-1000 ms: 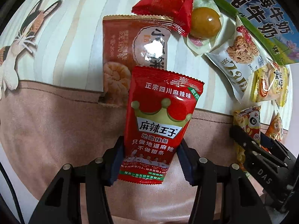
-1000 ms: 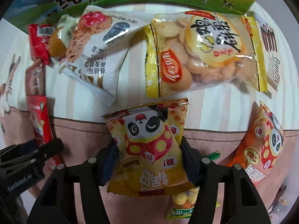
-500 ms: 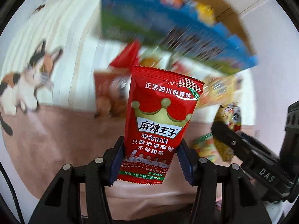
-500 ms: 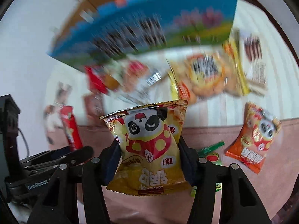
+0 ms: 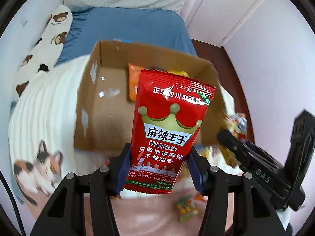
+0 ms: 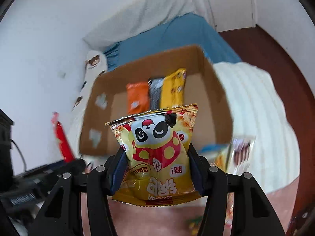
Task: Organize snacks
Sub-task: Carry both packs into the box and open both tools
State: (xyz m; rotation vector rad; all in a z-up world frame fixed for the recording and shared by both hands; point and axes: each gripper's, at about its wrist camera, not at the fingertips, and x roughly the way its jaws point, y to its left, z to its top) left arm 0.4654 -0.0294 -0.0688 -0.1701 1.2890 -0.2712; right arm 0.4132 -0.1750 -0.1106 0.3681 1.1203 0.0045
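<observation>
My left gripper (image 5: 158,172) is shut on a red spicy-strip packet (image 5: 167,129) with a gold crown, held upright in the air in front of an open cardboard box (image 5: 98,106). My right gripper (image 6: 155,174) is shut on a yellow panda snack bag (image 6: 157,151), held up before the same cardboard box (image 6: 208,106). Inside the box stand an orange packet (image 6: 137,97), a grey packet (image 6: 155,92) and a yellow packet (image 6: 173,88). The right gripper with its bag shows at the right of the left wrist view (image 5: 236,137); the red packet shows at the left of the right wrist view (image 6: 63,139).
The box sits on a white striped blanket (image 5: 45,106) with a cat print (image 5: 37,169), on a bed with a blue sheet (image 5: 137,25). Loose snacks lie below: a small green-yellow packet (image 5: 186,209) and packets at the right (image 6: 240,153). White doors (image 5: 226,9) and dark floor (image 6: 275,49) lie beyond.
Both grippers have lifted their packets off the blanket and swung up and forward; the view went from the snacks on the bed to the open box top.
</observation>
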